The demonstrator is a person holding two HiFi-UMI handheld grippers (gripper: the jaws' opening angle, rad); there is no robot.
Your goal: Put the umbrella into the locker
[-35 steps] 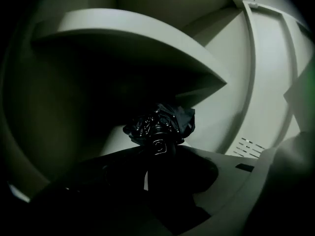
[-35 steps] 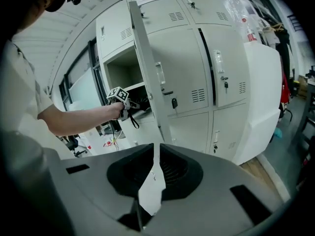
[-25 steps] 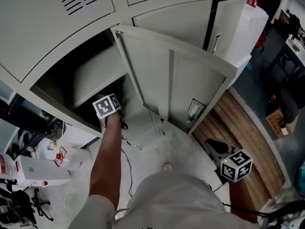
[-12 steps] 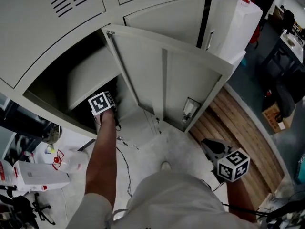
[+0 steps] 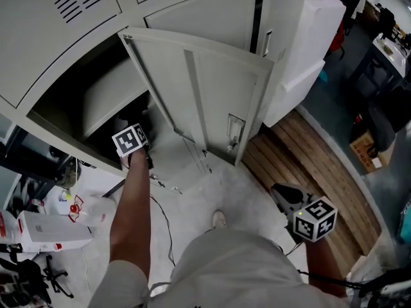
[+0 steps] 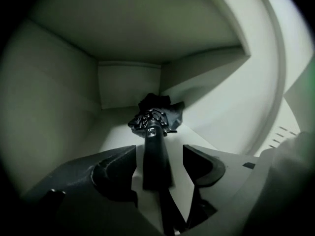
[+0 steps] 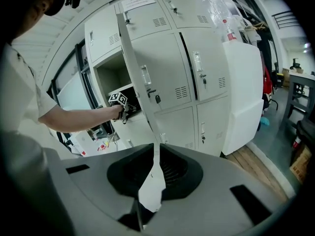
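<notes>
The folded black umbrella [image 6: 157, 117] lies inside the locker [image 6: 128, 85], its handle between the left gripper's [image 6: 158, 154] parted jaws, seemingly untouched. Best withdraw straight back without dragging it. The right gripper [image 7: 155, 149] hangs closed, empty.

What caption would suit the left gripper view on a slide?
Black umbrella lying inside the locker, its handle between the left gripper and its open fingers.
</notes>
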